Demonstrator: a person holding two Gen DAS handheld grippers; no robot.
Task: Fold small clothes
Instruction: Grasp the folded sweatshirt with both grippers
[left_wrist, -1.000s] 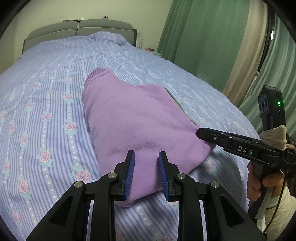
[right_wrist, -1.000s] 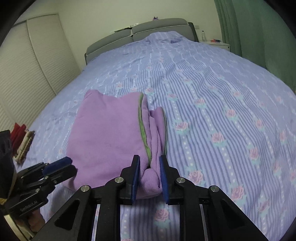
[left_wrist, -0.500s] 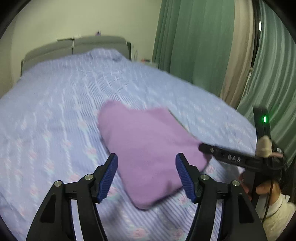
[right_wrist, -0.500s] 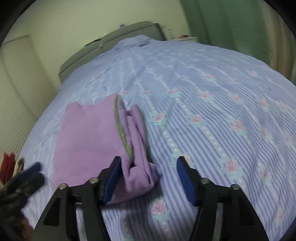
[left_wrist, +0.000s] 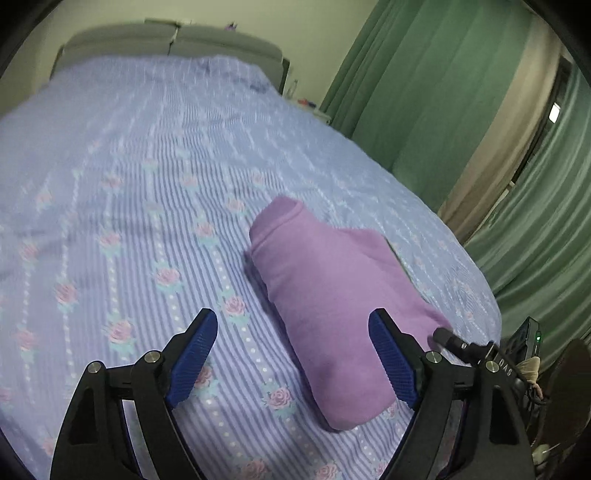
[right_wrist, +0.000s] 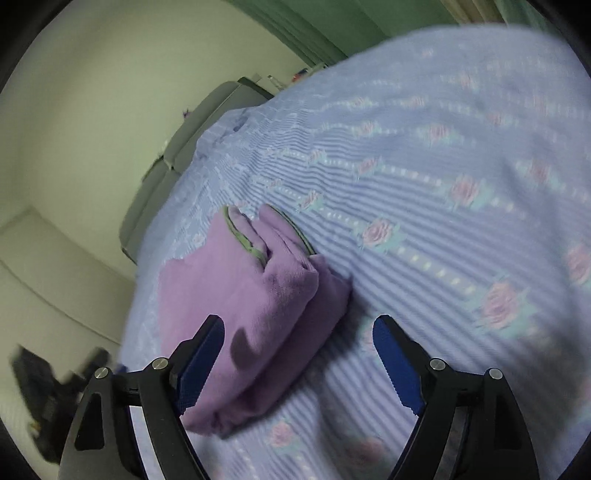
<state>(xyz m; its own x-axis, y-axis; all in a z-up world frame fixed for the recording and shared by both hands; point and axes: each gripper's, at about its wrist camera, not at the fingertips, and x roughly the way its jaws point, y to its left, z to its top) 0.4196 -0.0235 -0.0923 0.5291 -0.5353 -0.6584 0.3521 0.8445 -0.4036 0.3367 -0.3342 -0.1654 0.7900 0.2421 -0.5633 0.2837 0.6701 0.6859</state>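
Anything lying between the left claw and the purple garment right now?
Nothing but bare floral bedsheet lies between the open left claw and the folded purple garment, seen in the left wrist view.

Before me: a bed (left_wrist: 110, 221) under a lilac striped, rose-printed sheet (right_wrist: 461, 184), a grey padded headboard (left_wrist: 207, 40), green curtains (left_wrist: 424, 92) beside it, cream wall (right_wrist: 92, 92) behind.

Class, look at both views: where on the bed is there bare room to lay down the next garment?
Bare bedspread runs from the folded purple garment to the headboard, and on its green-trimmed side in the right wrist view. Crowded only around the garment.
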